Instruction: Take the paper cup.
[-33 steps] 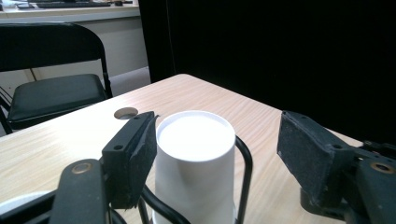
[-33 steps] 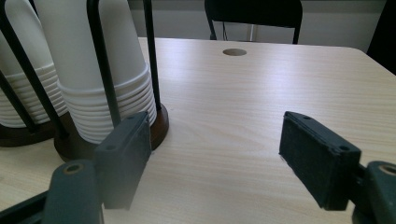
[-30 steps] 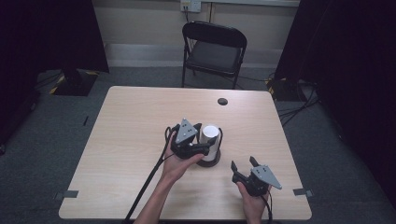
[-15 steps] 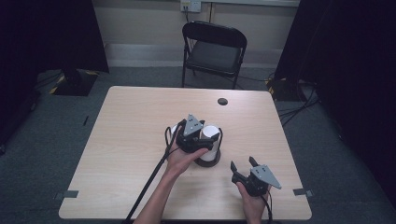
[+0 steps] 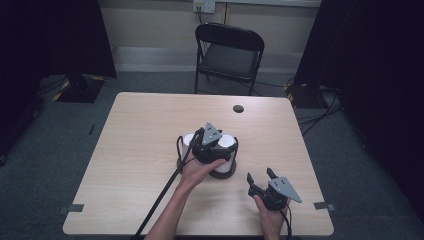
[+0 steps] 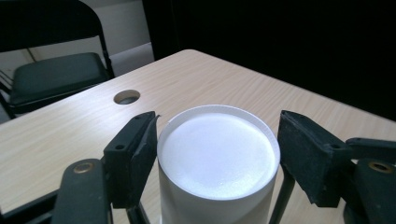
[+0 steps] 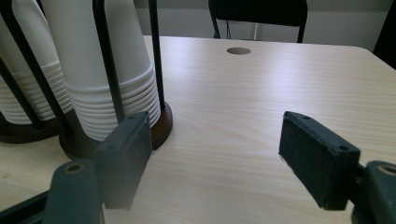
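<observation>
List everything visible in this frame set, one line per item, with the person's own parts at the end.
Cup stacks: two, white, upside down in holders at table centre.
Cup holders: two, dark round bases with black wire uprights, side by side.
Table: one, light wood, with a round cable hole near the far edge.
Folding chair: one, black, beyond the table.
Wall outlet: one, pale, above the chair.
Cables: several, black, on the grey floor at right.
Left gripper: one, black; jaws have just been closing around the top cup, one pad touching, the other apart.
Right gripper: one, black, open, near the table's front right.
Hands: two, holding the grippers.
</observation>
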`<state>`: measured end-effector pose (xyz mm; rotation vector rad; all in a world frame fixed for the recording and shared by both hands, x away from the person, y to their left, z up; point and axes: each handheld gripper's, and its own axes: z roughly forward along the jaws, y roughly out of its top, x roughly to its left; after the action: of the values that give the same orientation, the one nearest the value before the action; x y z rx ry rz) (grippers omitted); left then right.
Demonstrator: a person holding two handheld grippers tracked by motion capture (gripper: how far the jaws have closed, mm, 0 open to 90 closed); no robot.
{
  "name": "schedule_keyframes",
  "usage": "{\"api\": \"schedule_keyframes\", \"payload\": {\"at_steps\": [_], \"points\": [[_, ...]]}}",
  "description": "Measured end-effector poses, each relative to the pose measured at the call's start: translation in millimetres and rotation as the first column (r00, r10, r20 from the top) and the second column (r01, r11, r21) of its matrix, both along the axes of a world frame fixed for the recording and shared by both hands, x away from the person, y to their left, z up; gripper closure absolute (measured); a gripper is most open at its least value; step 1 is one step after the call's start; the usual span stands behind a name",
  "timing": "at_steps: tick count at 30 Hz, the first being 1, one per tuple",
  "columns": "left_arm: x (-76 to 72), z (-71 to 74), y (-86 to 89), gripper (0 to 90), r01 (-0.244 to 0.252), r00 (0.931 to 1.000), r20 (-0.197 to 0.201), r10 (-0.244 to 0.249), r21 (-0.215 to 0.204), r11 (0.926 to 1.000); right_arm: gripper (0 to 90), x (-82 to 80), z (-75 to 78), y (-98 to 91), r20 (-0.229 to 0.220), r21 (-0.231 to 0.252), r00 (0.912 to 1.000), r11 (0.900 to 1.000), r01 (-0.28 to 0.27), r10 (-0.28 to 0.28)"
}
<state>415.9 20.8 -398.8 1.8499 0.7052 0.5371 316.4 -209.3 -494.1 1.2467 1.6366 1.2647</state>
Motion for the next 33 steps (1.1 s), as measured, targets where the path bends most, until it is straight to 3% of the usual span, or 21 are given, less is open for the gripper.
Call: {"api": "schedule_keyframes", "payload": {"at_steps": [4, 9, 15, 33], "points": [[1.1, -0.6, -1.1, 31.0, 0.006, 1.0, -0.007, -0.006, -0.015, 0.9999, 24.9, -0.3, -0.2, -0.3, 0.005, 0.006, 1.0, 1.0, 0.002, -0.002], [2.6, -3.8, -3.0, 30.9, 0.0, 1.0, -0.007, 0.0, 0.009, 1.0, 24.9, -0.5, -0.3, -0.7, 0.007, 0.01, 1.0, 1.0, 0.002, -0.002], [2.8, -3.2, -2.0, 34.7, -0.002, 1.0, -0.009, 0.002, 0.004, 1.0, 25.0, -0.8, -0.2, -1.0, 0.006, 0.011, 1.0, 0.9999, 0.003, -0.003], [-2.3, 5.5, 1.9, 34.9, -0.023, 0.9996, 0.013, 0.024, -0.059, 0.998, 24.9, -1.2, -0.2, -1.1, 0.009, 0.012, 0.9999, 0.9999, 0.008, -0.008]]}}
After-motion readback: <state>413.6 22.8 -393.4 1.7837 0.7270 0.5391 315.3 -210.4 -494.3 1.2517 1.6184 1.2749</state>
